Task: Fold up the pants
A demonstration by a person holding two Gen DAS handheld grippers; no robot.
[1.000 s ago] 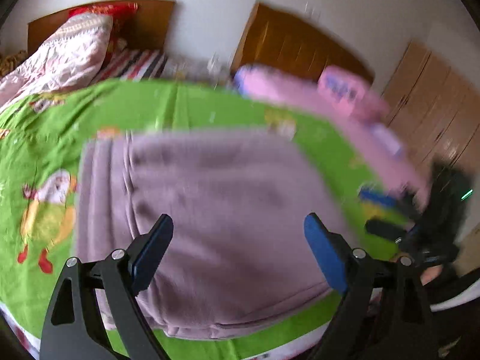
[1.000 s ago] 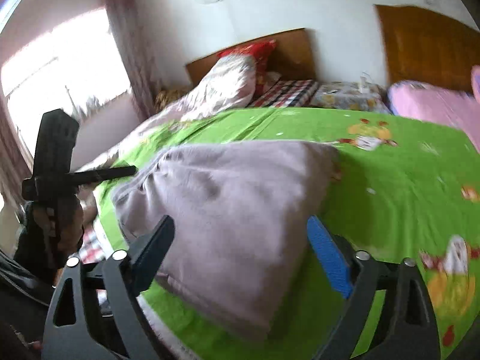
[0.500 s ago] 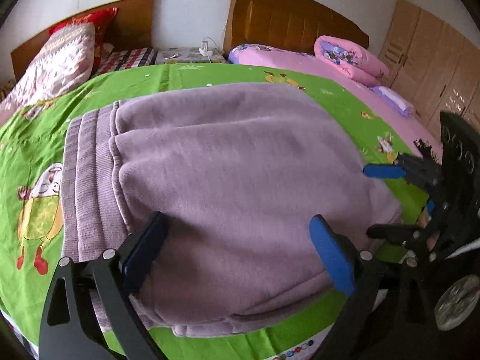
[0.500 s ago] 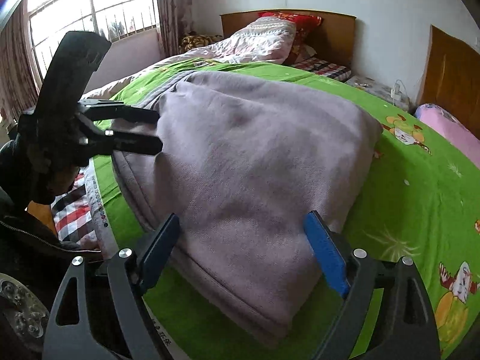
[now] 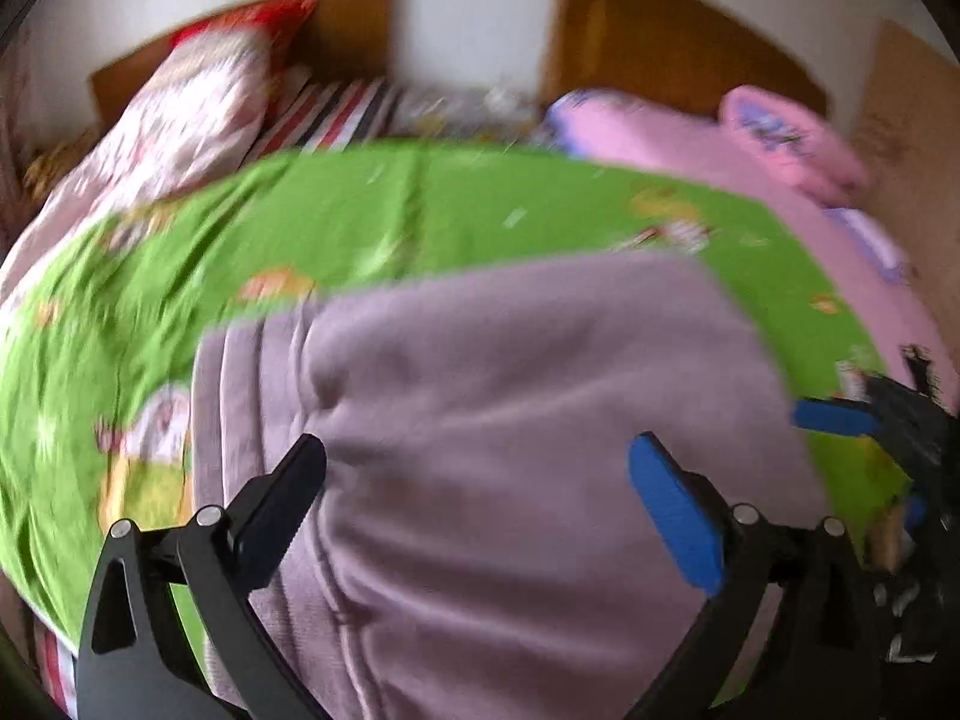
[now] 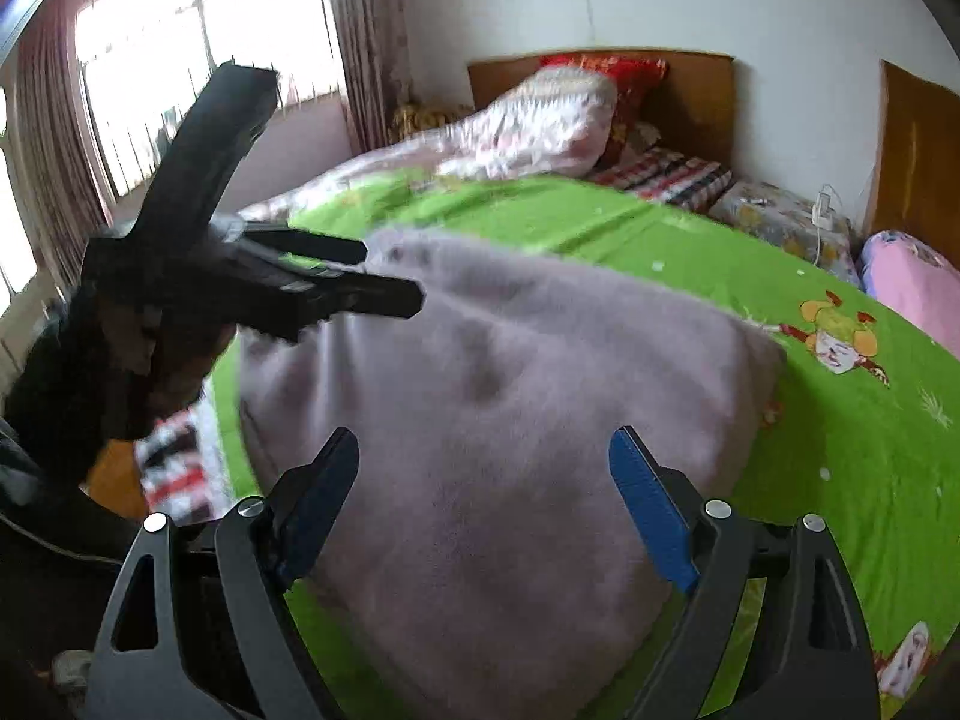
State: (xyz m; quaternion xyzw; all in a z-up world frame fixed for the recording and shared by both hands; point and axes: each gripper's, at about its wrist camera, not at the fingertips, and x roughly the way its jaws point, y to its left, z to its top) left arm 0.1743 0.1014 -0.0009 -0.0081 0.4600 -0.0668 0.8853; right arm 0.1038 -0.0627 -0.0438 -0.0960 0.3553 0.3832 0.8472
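the mauve pants (image 5: 528, 450) lie folded in a thick bundle on the green sheet (image 5: 420, 216) of the bed, ribbed waistband toward the left. the left gripper (image 5: 477, 498) and right gripper (image 6: 483, 498) both hover over the bundle, jaws spread wide, grasping nothing.

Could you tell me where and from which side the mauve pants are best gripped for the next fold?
Probably the ribbed waistband of the mauve pants, approached from their left edge by the open left gripper: its stacked layers form a firm, distinct edge there, whereas the middle is smooth, flat fleece.
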